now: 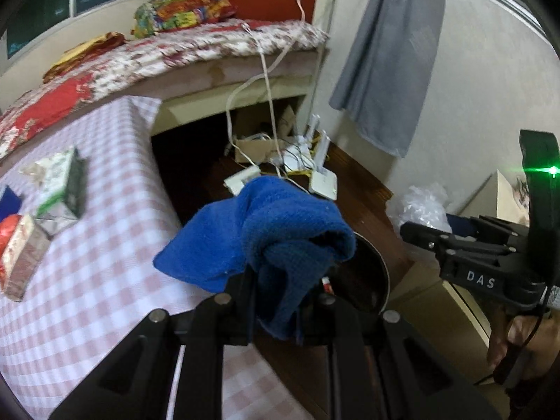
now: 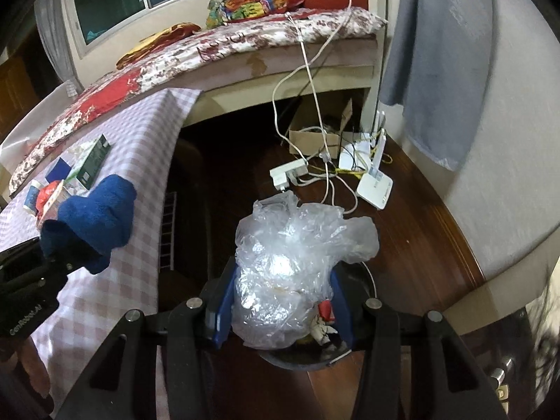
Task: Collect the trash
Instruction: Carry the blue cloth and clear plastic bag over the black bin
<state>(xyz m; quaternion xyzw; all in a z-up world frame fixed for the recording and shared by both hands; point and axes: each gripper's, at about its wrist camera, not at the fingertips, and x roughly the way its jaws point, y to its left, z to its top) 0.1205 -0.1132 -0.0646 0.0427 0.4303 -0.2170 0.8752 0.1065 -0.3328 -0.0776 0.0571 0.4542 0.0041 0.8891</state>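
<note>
My left gripper (image 1: pixel 280 280) is shut on a blue cloth (image 1: pixel 276 234) and holds it beside the table edge, over a dark round bin (image 1: pixel 367 280) on the floor. The cloth also shows in the right wrist view (image 2: pixel 94 217). My right gripper (image 2: pixel 280 301) is shut on a crumpled clear plastic bag (image 2: pixel 297 259) and holds it above the bin (image 2: pixel 308 357), where red and white scraps (image 2: pixel 323 318) lie. The right gripper also shows in the left wrist view (image 1: pixel 420 236) at the right, with the plastic (image 1: pixel 420 206) beyond it.
A table with a pink checked cloth (image 1: pixel 87 280) carries small boxes and packets (image 1: pixel 59 189). A bed (image 1: pixel 175 52) stands behind. White cables, a power strip (image 2: pixel 287 175), routers (image 2: pixel 374 185) and a cardboard box (image 2: pixel 315 136) lie on the wooden floor. A grey cloth (image 2: pixel 437 52) hangs at right.
</note>
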